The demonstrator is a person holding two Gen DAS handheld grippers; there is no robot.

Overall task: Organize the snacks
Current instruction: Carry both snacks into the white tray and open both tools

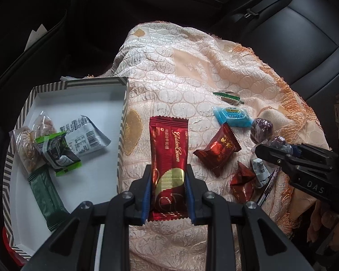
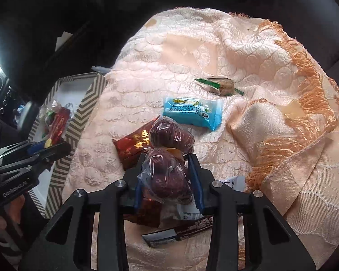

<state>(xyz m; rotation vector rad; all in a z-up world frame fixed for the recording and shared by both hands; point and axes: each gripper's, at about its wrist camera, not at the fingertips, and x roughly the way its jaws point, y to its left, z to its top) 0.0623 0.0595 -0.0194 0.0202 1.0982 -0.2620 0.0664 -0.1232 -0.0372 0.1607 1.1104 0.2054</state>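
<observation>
left tongs [image 1: 168,194] clamp red bar [image 1: 168,162], box [image 1: 122,117] at 9 o'clock | right tongs [image 2: 167,176] straddle date bag [image 2: 167,176], grip unclear | light, slick; pinch mid-body

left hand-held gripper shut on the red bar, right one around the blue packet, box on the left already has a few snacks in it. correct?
One thing is off: the right hand-held gripper is around the clear-wrapped dark red fruit, not the blue packet, which lies untouched on the cloth; the right wrist view shows it. The left hand-held gripper does clamp the red bar, and the box holds several snacks.
</observation>
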